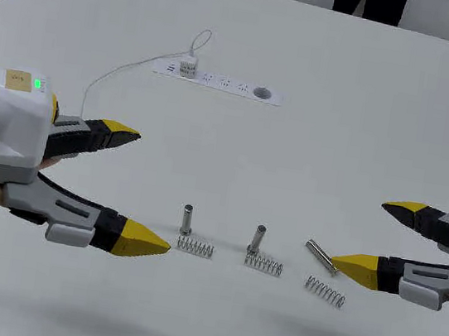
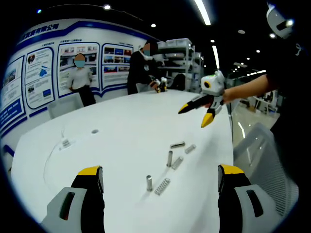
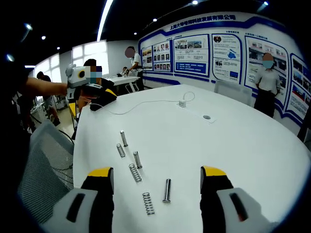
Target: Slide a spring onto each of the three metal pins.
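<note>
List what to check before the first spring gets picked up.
1. The left hand-held gripper open, empty: ok.
2. The right hand-held gripper open, empty: ok.
3. The left spring, middle spring and right spring loose on the table: ok.
4. The left pin and middle pin standing: ok.
5. The right pin standing: not ok, it lies flat.
6. Springs undamaged: cannot tell.

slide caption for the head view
Left gripper and right gripper, both open, flank three metal pins and springs on a white table
</note>
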Motion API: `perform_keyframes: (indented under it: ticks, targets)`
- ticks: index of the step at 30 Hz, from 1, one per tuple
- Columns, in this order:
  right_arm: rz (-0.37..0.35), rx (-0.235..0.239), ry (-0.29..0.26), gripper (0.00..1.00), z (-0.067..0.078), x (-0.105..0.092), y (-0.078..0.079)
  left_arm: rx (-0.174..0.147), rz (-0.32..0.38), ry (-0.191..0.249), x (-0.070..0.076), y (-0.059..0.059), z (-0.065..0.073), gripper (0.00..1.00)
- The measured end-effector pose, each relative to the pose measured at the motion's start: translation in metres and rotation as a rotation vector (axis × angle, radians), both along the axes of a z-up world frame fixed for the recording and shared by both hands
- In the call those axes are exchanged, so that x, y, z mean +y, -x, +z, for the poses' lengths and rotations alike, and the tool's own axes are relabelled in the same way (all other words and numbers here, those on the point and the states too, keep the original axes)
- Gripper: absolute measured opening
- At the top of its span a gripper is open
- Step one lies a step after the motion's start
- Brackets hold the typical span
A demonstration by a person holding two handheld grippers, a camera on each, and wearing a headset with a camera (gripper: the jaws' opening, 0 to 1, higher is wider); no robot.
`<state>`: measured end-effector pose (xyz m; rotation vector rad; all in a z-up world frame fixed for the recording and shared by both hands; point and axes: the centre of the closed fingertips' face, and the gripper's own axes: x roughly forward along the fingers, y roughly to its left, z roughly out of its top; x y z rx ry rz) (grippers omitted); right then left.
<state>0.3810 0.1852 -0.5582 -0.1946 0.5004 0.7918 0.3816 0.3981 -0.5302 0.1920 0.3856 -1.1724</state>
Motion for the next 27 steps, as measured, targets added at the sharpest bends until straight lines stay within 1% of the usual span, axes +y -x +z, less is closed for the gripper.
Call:
perform_keyframes:
  ticks: [6,9,15,16,20,23,27]
  targets:
    - [-0.008,0.025,0.026,0.71,-0.013,-0.002,-0.006,0.011,0.007,-0.001,0.002,-0.001,-0.005,1.0]
    - [-0.016,0.024,0.038,0.7,-0.018,-0.003,-0.01,0.016,0.009,-0.002,0.002,-0.001,-0.006,1.0]
    - [-0.025,0.034,0.056,0.65,-0.027,-0.004,-0.015,0.025,0.014,-0.005,0.003,-0.003,-0.01,1.0]
    - [-0.033,0.043,0.066,0.65,-0.031,-0.005,-0.016,0.028,0.015,-0.006,0.003,-0.003,-0.011,1.0]
    - [-0.03,0.049,0.086,0.62,-0.037,-0.004,-0.02,0.032,0.012,-0.01,0.001,-0.002,-0.013,1.0]
    - [-0.031,0.058,0.088,0.59,-0.04,-0.004,-0.022,0.038,0.016,-0.006,0.002,-0.002,-0.014,1.0]
    - [-0.021,0.078,0.097,0.55,-0.049,-0.001,-0.023,0.047,0.028,0.013,0.002,-0.003,-0.014,1.0]
